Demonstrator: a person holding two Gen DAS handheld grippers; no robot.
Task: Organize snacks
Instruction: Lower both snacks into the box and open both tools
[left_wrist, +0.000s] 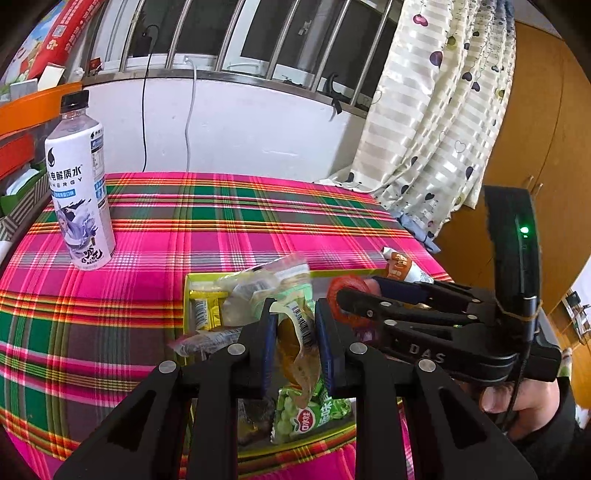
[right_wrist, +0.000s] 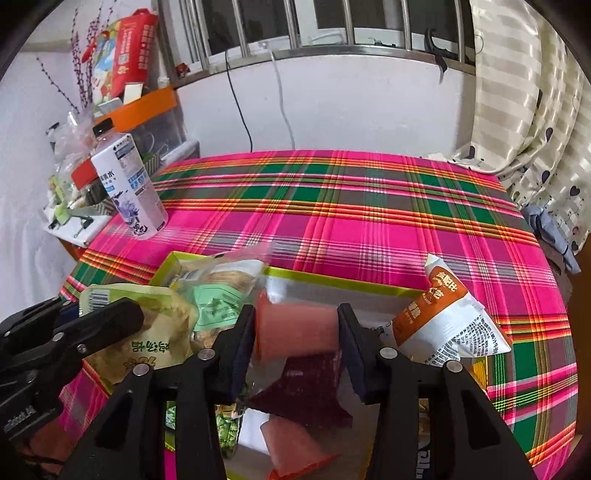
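**Listener:** What does your left-hand camera show?

**Me:** My left gripper (left_wrist: 294, 339) is clamped on a clear snack packet (left_wrist: 297, 347) with something brown inside, held above a green-rimmed tray (left_wrist: 186, 295) that sits on a pink and green plaid tablecloth (left_wrist: 229, 229). More snacks fill the tray, among them a green pouch (left_wrist: 306, 413) below my jaws. A white drink bottle (left_wrist: 79, 184) stands upright, well apart, at the far left. My right gripper (left_wrist: 354, 295) reaches in from the right.

**Listener:** And the right-hand camera?

**Me:** My right gripper (right_wrist: 297, 332) has its jaws apart around a pink packet (right_wrist: 295, 332). The picture is blurred there, and I cannot tell whether the pads press on it. A dark red packet (right_wrist: 310, 384) lies below, and an orange and white sachet (right_wrist: 443, 317) leans at the tray's right side.

**Listener:** What could go wrong?

**Me:** I judge the pink packet could slip free, since my jaws stand loose about it. The packets are slick and heaped, so one may slide over the low rim. My two grippers also work close together and could knock each other.
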